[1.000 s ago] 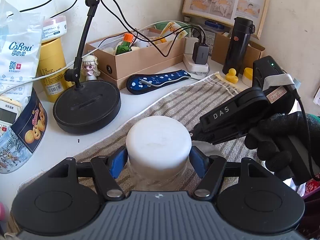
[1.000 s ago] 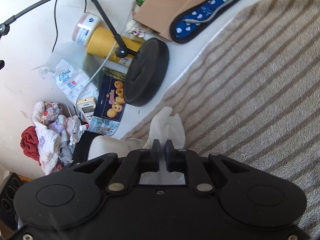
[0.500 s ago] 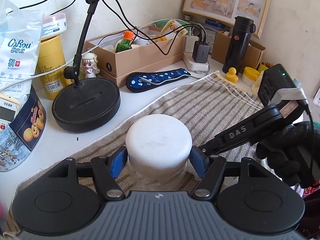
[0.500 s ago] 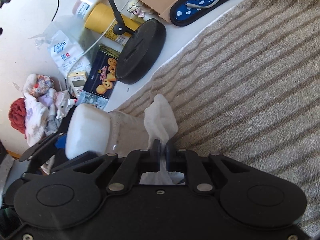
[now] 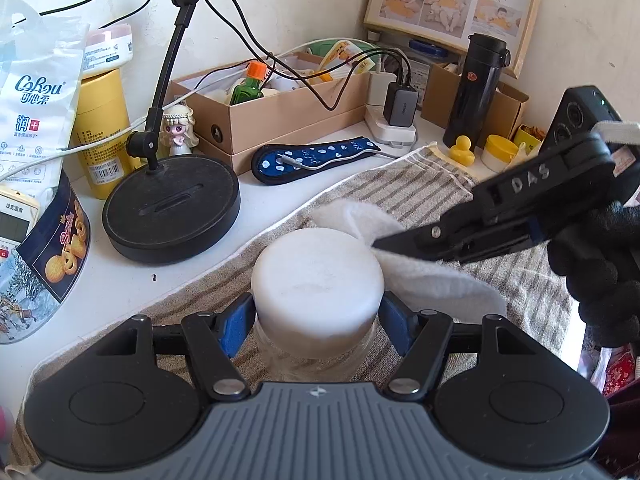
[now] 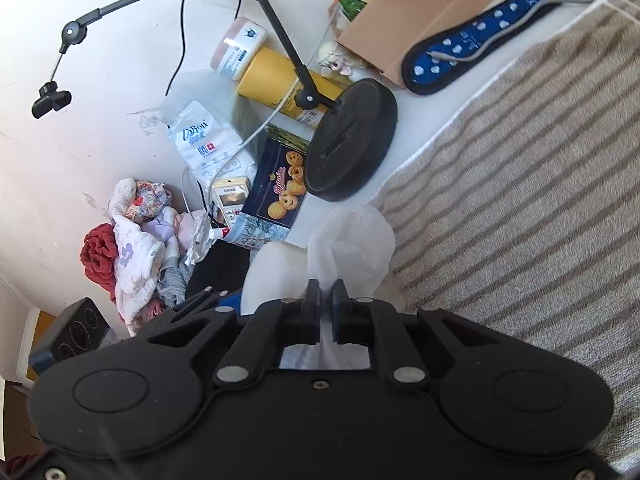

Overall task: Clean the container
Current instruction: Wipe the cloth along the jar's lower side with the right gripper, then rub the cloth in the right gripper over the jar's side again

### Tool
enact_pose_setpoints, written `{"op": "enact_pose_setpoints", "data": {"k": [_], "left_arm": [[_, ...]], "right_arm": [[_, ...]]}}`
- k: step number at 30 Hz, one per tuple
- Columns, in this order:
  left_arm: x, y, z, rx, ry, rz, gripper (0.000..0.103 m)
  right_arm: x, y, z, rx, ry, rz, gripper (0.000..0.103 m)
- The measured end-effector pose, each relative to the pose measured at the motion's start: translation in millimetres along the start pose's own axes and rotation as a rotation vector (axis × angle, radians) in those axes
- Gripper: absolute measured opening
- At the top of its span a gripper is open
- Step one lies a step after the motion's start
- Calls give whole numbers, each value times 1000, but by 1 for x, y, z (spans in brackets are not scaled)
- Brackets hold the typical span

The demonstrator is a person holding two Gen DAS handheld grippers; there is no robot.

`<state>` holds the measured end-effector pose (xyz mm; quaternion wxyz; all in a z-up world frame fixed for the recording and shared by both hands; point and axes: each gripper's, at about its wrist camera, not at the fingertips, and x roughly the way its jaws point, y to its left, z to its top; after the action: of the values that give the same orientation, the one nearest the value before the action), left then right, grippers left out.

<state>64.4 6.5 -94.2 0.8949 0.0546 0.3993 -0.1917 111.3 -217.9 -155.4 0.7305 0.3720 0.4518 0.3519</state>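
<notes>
Cluttered white desk (image 5: 120, 288) in a wall corner, striped towel (image 5: 420, 184) spread across it.
Upright on the towel, white cap up, the clear container (image 5: 316, 280) sits clamped in my left gripper (image 5: 316, 322); my right gripper (image 6: 326, 294), clenched on a white wipe (image 6: 352, 240), touches its cap.

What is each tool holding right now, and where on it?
Left tool: clear jar, gripped just under its white lid. Right tool: white wipe, pinched at its bunched end.

White table (image 5: 120, 280) — striped towel (image 5: 440, 184), black stand base (image 5: 172, 208), cardboard box (image 5: 280, 120)
</notes>
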Motion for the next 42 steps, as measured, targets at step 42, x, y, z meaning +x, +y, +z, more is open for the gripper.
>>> {"op": "enact_pose_setpoints", "data": {"k": [42], "left_arm": [[12,-10,8,-72,69,81,67]], "right_arm": [[6,-26,-7,-26,78,-209,6]]}}
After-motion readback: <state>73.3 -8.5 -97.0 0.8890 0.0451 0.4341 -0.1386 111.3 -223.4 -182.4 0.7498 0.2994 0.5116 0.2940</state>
